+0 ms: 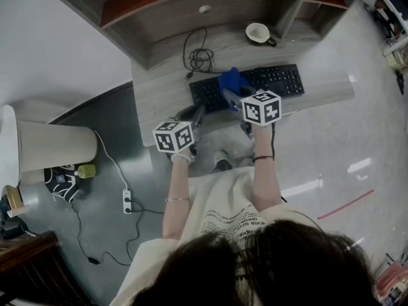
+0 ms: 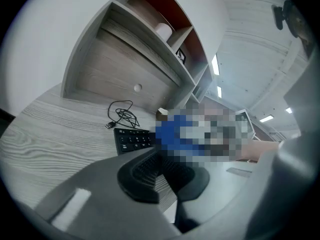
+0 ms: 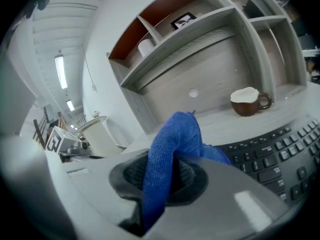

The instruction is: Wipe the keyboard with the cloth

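Observation:
A black keyboard (image 1: 255, 85) lies on the grey wooden desk (image 1: 159, 94). My right gripper (image 1: 233, 98) is over the keyboard's left half and is shut on a blue cloth (image 1: 231, 80), which bunches up beyond the jaws. In the right gripper view the cloth (image 3: 167, 154) hangs folded between the pads, with the keyboard (image 3: 272, 156) below to the right. My left gripper (image 1: 198, 114) hovers at the desk's front edge, left of the keyboard. It is shut with nothing in it (image 2: 162, 176). The keyboard's left end (image 2: 131, 139) lies just ahead of it.
A brown and white cup (image 1: 258, 33) stands behind the keyboard, and a coiled black cable (image 1: 200, 57) lies at the desk's back. Shelves rise behind the desk. On the floor to the left are a white bin (image 1: 54, 146) and a power strip (image 1: 127, 201).

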Motion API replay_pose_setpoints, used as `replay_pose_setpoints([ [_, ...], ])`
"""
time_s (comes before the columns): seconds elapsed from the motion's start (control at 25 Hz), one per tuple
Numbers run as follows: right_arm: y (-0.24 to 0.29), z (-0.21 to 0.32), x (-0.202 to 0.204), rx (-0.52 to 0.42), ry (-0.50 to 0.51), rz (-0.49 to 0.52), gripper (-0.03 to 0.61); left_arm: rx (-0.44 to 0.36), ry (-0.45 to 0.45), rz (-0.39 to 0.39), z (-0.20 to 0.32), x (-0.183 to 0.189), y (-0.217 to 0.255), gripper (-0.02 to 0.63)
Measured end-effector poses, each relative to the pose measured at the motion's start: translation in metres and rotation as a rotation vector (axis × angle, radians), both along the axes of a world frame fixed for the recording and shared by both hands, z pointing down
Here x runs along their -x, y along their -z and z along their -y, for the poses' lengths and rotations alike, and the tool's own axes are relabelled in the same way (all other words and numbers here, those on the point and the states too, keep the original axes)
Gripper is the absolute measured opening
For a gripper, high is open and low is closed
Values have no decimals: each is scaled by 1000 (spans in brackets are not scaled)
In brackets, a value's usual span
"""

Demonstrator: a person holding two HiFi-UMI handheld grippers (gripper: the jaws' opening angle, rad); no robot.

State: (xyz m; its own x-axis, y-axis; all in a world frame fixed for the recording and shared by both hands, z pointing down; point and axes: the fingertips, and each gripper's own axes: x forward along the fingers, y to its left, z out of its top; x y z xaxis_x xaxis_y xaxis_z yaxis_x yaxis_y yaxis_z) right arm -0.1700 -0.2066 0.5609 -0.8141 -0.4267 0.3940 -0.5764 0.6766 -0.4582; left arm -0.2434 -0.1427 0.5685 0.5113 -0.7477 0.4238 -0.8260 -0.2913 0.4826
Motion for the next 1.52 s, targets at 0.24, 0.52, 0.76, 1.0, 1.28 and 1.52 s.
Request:
replay_pose_setpoints([
  [0.24,-1,-4,17,2,18,13,52,1,25,11,-7,17,-1,-3],
  [0.52,-2,-7,38,5,48,21,52,1,59,16,-12,34,-2,-3],
  [0.76,-2,-13,53,2,82,20,52,0,89,11,-15,46,-3,-3],
  [1.0,0,-14,65,0,108,27,52,-4,113,18,-16,50,0,-3],
  [1.28,1,-21,89,2,162,44,52,-4,170,28,-24,67,0,-3],
  [1.52,1,-25,100,10,187,66,52,-11,239,33,-30,82,1,-3],
])
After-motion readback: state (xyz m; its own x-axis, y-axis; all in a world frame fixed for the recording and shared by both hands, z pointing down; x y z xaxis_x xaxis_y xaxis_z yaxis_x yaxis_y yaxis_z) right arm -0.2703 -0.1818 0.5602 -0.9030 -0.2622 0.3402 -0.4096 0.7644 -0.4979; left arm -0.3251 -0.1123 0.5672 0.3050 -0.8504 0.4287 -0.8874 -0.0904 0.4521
